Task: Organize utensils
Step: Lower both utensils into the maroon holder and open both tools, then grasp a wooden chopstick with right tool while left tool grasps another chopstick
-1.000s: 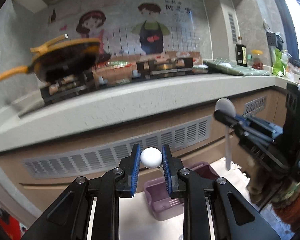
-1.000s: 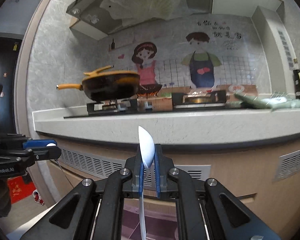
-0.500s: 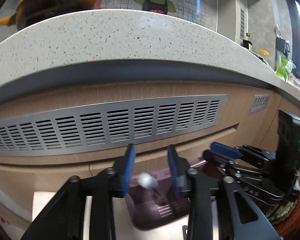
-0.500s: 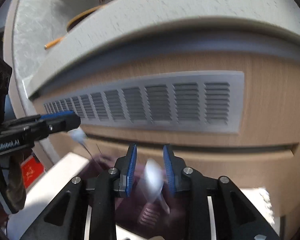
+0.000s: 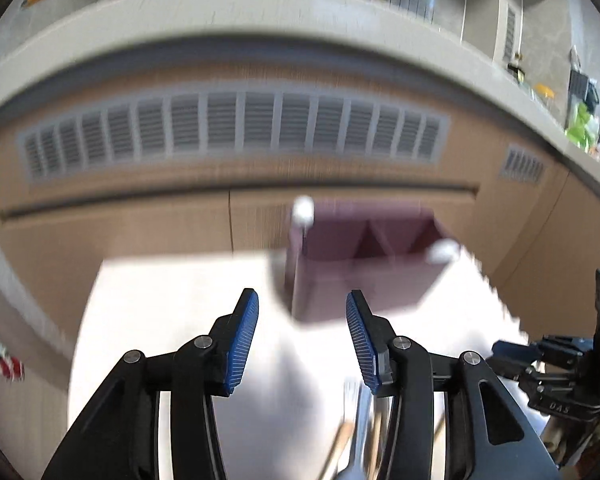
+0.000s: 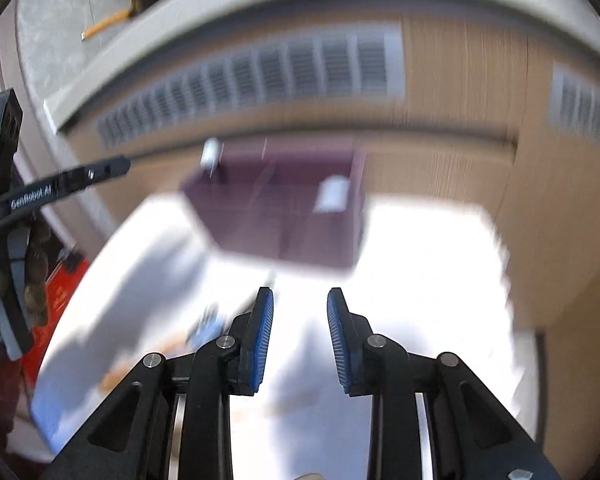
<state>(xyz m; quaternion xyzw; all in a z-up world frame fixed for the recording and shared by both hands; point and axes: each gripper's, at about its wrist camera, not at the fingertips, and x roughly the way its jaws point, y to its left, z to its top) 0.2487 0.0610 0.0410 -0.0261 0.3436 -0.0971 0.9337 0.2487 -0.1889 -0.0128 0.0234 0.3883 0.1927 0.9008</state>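
Left gripper [image 5: 302, 344]: jaws spread wide with nothing between them; they have just been opening, and only the white surface shows in the gap.
Right gripper [image 6: 300, 338]: jaws parted and empty, blue pads facing each other above the bright tabletop.
Loose utensils [image 5: 356, 440]: blurred handles lie on the white table [image 5: 180, 320] just beneath the left gripper's right finger; their kinds cannot be made out.
Purple caddy [image 5: 364, 276]: stands on the table beyond both grippers, close to the cabinet front, divided into compartments.
White-ended utensils: one rounded white tip [image 5: 303, 210] sticks up at the caddy's left corner, a second white end [image 5: 442, 252] shows at its right side; both are blurred.
Cabinet front [image 5: 140, 232]: wood-coloured, with a long grey vent grille [image 5: 236, 128] under the pale countertop.
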